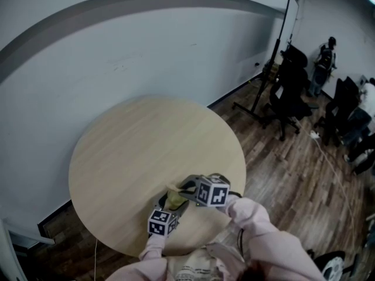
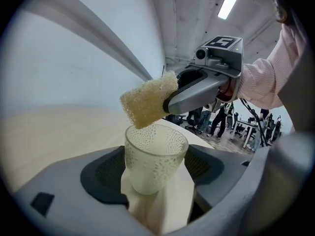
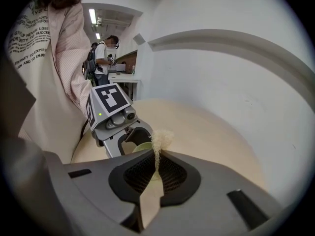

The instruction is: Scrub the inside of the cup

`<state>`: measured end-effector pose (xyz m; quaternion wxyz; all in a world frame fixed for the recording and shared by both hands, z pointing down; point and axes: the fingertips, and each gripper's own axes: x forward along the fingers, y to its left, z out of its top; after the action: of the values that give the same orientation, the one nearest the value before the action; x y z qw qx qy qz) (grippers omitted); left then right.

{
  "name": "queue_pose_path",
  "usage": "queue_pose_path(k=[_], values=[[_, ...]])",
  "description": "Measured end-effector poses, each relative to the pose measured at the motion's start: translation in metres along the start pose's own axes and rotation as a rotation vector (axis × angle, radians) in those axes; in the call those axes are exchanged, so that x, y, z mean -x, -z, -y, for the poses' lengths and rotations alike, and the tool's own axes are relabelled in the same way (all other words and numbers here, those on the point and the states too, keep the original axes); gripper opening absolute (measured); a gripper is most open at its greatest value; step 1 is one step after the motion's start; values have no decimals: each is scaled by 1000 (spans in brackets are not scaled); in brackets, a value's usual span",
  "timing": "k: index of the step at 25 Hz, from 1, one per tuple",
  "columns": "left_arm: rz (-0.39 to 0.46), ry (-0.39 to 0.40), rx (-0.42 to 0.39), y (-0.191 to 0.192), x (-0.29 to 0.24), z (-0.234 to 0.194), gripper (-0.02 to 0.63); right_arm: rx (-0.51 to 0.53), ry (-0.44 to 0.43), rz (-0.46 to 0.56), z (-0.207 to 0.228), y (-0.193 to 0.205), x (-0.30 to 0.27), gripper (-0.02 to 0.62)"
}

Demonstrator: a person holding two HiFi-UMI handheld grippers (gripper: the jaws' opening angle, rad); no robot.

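Print on the person's garment [image 3: 29, 43] reads in part "NEVER LOSE". Each gripper carries a cube with black-and-white square markers. The left gripper [image 2: 155, 176] grasps the cup [image 2: 155, 154], a pale green translucent tumbler with a dimpled wall and an open mouth. The fingers [image 3: 179, 173] of the right gripper [image 3: 156, 167] are clenched on the sponge [image 2: 147, 101], a coarse yellow block pinched thin at the grip. Its free corner sits at the cup's rim; contact cannot be confirmed. Both grippers are over the near edge of the round, light wood-grain table [image 1: 135, 151], which extends well beyond them toward the white wall [image 1: 117, 45]. Dark plank floor [image 1: 293, 180] and black office chairs [image 1: 290, 95] lie farther right.
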<state>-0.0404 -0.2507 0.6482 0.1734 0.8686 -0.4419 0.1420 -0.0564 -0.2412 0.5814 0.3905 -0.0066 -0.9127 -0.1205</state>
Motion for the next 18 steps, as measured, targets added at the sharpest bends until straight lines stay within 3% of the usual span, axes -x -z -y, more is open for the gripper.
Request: queue_pose_path(k=[18], values=[[22,0,15,-2,-1,-6,368,294,-174,-257,-13,22,-20,29]])
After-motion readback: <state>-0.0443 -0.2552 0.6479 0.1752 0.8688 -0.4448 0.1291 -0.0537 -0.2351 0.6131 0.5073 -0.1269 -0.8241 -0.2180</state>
